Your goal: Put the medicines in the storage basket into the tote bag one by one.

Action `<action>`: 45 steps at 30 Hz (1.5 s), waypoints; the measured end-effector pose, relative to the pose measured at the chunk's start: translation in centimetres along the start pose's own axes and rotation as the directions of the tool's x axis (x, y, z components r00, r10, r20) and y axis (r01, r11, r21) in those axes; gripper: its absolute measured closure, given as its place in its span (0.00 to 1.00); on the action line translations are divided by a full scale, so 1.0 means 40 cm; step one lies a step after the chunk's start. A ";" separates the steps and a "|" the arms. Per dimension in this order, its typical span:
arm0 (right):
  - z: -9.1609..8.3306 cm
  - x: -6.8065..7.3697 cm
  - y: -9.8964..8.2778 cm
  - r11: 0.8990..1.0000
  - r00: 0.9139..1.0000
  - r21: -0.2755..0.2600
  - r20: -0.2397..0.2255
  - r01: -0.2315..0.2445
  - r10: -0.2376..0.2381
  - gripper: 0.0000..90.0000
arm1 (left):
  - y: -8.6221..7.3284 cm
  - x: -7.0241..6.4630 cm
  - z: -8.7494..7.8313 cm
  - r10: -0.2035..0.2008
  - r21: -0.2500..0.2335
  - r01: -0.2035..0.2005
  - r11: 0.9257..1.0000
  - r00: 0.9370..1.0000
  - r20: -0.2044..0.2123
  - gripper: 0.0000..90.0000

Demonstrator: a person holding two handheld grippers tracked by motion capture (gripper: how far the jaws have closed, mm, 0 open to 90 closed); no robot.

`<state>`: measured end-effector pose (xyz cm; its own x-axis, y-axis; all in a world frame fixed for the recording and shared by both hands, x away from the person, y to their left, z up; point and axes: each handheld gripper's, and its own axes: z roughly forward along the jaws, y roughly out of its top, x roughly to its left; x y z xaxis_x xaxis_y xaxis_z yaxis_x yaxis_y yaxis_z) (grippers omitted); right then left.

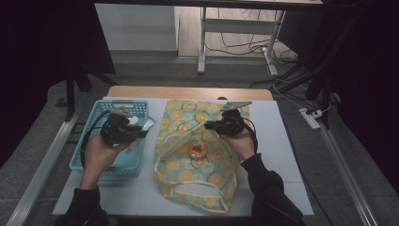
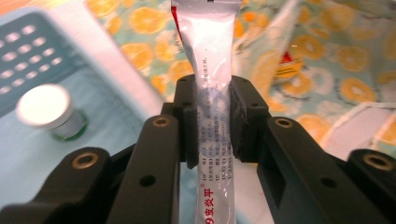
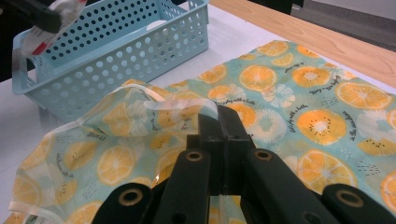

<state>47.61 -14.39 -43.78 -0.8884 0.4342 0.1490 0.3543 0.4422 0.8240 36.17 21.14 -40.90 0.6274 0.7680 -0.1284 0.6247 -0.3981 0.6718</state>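
Note:
A cloth bag [image 1: 207,174] printed with orange slices lies on the white table top. My right gripper [image 1: 208,125] is shut on its white-trimmed rim [image 3: 177,103] and holds the mouth lifted. A small round item with a red label [image 1: 197,150] lies inside the opening. My left gripper [image 1: 139,133] is shut on a silvery sachet with red print [image 2: 205,46], held above the right edge of a blue basket [image 1: 101,106], close to the bag's left side. In the right gripper view the sachet [image 3: 42,32] hangs over the basket [image 3: 116,51].
A white-capped bottle [image 2: 46,109] stands in the basket. A bare wooden strip [image 1: 188,92] runs along the table's far edge. Beyond it are a desk frame [image 1: 202,42] and cables on the floor. A power strip [image 1: 310,117] lies to the right.

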 end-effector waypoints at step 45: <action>0.018 0.009 -0.001 1.000 1.000 -0.002 -0.004 0.005 -0.005 1.00 | 0.064 -0.193 0.337 0.186 0.148 -0.202 0.968 0.976 0.111 0.83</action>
<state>47.49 -13.70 -44.16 -0.8915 0.4285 0.1470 0.3492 0.4432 0.8256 39.21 7.42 -48.04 0.7804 0.6201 -0.0810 0.5473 -0.6146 0.5681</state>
